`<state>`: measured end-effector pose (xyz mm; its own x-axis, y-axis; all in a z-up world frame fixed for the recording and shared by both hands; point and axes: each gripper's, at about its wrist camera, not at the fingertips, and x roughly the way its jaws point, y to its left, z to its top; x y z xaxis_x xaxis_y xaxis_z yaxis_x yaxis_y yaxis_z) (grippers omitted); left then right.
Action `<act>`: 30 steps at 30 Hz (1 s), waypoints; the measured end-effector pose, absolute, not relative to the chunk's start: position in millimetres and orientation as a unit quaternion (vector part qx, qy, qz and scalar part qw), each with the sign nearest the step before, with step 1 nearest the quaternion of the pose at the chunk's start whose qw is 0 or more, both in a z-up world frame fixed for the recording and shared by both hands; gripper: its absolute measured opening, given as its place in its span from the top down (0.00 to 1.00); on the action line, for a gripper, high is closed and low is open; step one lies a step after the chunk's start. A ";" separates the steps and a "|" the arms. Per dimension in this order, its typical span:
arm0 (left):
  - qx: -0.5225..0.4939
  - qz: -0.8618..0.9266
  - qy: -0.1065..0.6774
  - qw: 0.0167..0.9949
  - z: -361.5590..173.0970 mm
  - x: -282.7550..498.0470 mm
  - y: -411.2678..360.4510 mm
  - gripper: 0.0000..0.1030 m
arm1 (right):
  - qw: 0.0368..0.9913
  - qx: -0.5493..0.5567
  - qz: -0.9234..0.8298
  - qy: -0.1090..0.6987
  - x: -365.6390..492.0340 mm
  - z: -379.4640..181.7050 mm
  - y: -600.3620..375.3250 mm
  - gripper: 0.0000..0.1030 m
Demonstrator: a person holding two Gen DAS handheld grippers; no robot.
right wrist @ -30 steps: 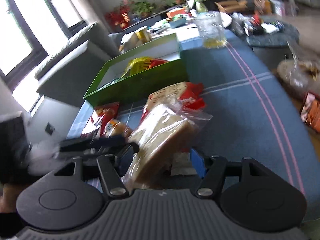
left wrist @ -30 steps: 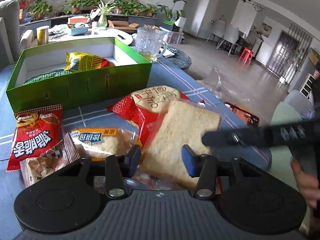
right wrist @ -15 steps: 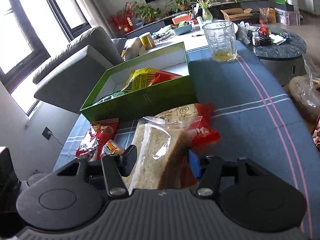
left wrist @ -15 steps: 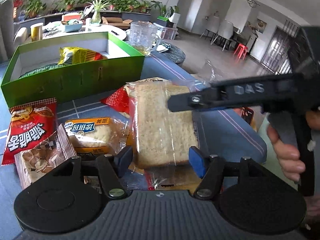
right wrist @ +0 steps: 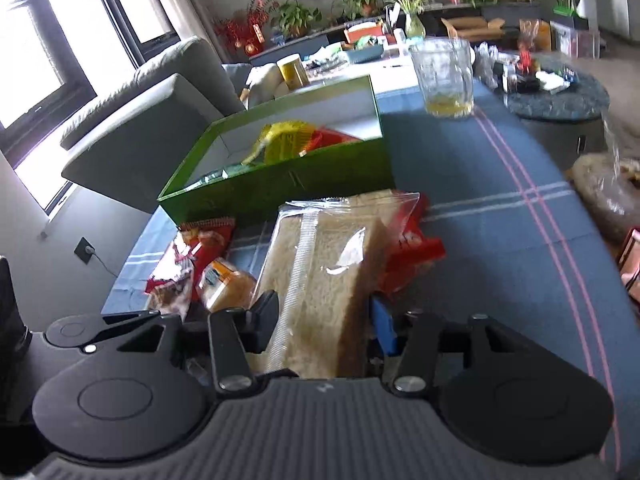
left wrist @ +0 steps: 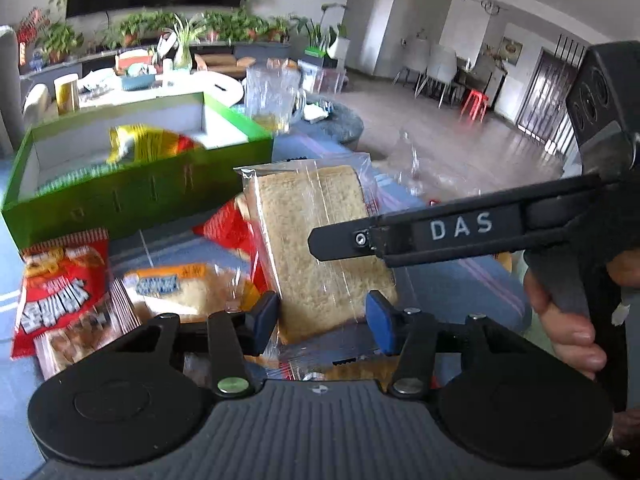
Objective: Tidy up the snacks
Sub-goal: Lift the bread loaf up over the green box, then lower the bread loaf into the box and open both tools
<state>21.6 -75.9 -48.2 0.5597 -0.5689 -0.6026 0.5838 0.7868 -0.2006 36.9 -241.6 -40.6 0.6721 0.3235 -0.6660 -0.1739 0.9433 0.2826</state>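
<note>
Left wrist view: we are looking along the left gripper (left wrist: 318,314), whose blue pads are standing apart on either side of the bagged bread slice (left wrist: 316,248). We cannot tell whether they are touching the wrapper, so we are not calling this a grip. The right gripper (left wrist: 340,240) is reaching in from 3 o'clock and its dark finger is crossing in front of the bread. The green box (left wrist: 132,196) is sitting at 10 o'clock with a yellow snack bag (left wrist: 148,142) already inside. On the blue tablecloth (left wrist: 460,280), at 8 to 9 o'clock, a red chip bag (left wrist: 60,280) and a small wrapped cake (left wrist: 180,286) are lying outside the box, and another red packet (left wrist: 228,226) is lying behind the bread. A glass mug (left wrist: 272,96) is standing beyond the box at 12 o'clock.

Right wrist view: the right gripper (right wrist: 322,320) is clamping the bagged bread slice (right wrist: 324,268) upright between its pads, apparently lifted clear of the cloth. The green box (right wrist: 280,176) is lying ahead at 11 o'clock, partly filled, with open floor still showing inside.

Progress, as we are judging it: early to middle. A couple of packets are boxed; the bread is in hand but not yet over the box; at least three packets are waiting on the cloth.
</note>
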 end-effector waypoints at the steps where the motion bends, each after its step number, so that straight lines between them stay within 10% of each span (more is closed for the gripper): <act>1: 0.009 -0.325 0.331 0.886 -44.0 21.5 -74.8 0.56 | 0.912 0.094 0.136 0.375 36.5 -37.3 -240.5 0.50; 30: -0.003 -0.213 0.245 0.946 20.2 109.2 -5.1 0.56 | 0.918 0.102 0.225 0.310 143.5 15.4 -173.6 0.50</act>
